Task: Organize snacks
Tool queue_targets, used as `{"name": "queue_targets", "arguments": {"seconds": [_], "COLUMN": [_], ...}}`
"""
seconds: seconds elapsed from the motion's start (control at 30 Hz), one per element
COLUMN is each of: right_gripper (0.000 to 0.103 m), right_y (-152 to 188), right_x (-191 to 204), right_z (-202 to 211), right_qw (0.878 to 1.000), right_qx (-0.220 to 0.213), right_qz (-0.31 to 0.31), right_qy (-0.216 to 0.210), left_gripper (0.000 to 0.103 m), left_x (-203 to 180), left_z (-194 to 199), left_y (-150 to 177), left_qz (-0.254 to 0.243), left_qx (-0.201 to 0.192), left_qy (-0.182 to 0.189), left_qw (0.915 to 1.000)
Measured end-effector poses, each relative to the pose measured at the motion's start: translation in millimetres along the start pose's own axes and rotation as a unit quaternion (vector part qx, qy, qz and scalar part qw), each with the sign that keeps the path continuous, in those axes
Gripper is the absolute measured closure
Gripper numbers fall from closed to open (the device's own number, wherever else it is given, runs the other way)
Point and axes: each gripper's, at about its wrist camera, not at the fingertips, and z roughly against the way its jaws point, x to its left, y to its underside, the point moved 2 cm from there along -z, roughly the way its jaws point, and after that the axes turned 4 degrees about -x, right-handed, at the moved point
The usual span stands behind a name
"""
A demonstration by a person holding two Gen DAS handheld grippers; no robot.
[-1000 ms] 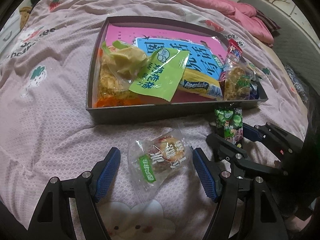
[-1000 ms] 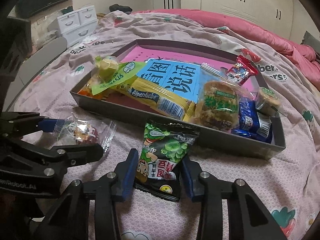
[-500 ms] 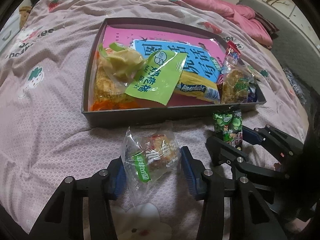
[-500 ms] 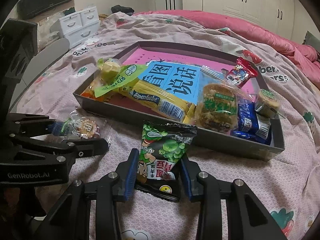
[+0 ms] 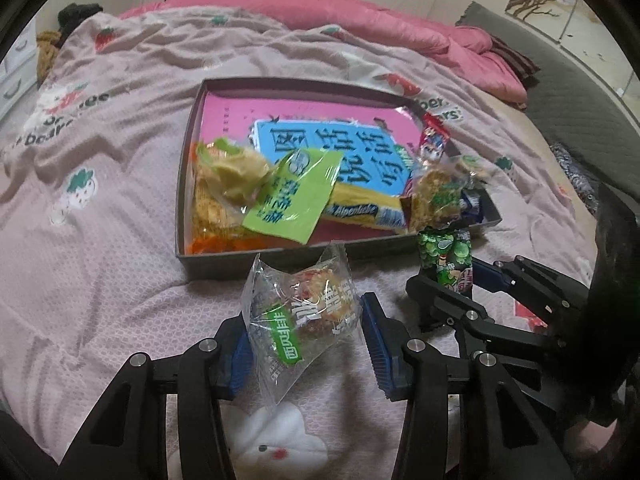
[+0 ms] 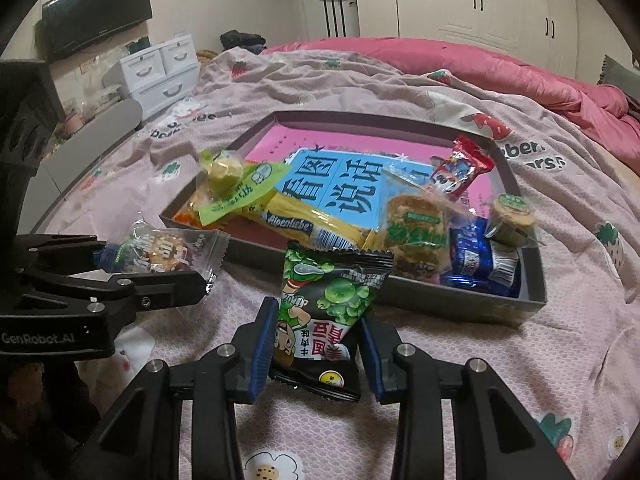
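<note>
Clear cookie packet (image 5: 308, 312): clamped in left gripper (image 5: 306, 340), long axis tilted, top toward tray (image 5: 182, 184), above bed (image 5: 100, 272).
Green pea packet (image 6: 320, 316): upright, pinched in right gripper (image 6: 316, 340), short of tray.
Right view alone shows white drawers (image 6: 164, 72).

Bed cover (image 5: 120, 240): pale pink, strawberry and flower prints, black lettering. 
Quilt (image 6: 500, 64): deep pink. 
Tray (image 6: 460, 304): dark grey. 
Book (image 5: 332, 152): pink, blue panel, black characters. 
Green-pea packet (image 6: 324, 308): black, green peas, red-white characters. 
Clear cookie wrapper (image 5: 304, 312): green label, golden cookie. 
Alpenliebe candy pack (image 6: 304, 226): yellow, blue logo band. 
Tool pads (image 6: 264, 344): blue; frames black.
</note>
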Motion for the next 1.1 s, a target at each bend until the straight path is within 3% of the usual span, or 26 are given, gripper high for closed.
{"name": "queue_targets", "arguments": {"seconds": [0.67, 1.1], "right_gripper": [0.064, 0.064], "right_y": [-15, -23], "right_x": [-21, -28], "right_z": [23, 34], "right_qw": [0.998, 0.996], "right_qx": [-0.051, -0.077], "right_qz": [-0.020, -0.015], "right_qy": [0.024, 0.040], "left_gripper": [0.053, 0.053], "left_x": [0, 1], "left_z": [25, 30], "left_y": [-14, -23], "left_qz": [-0.012, -0.010], "left_qx": [-0.064, -0.083], "left_qy": [0.003, 0.008], "left_qw": [0.9979, 0.9964]}}
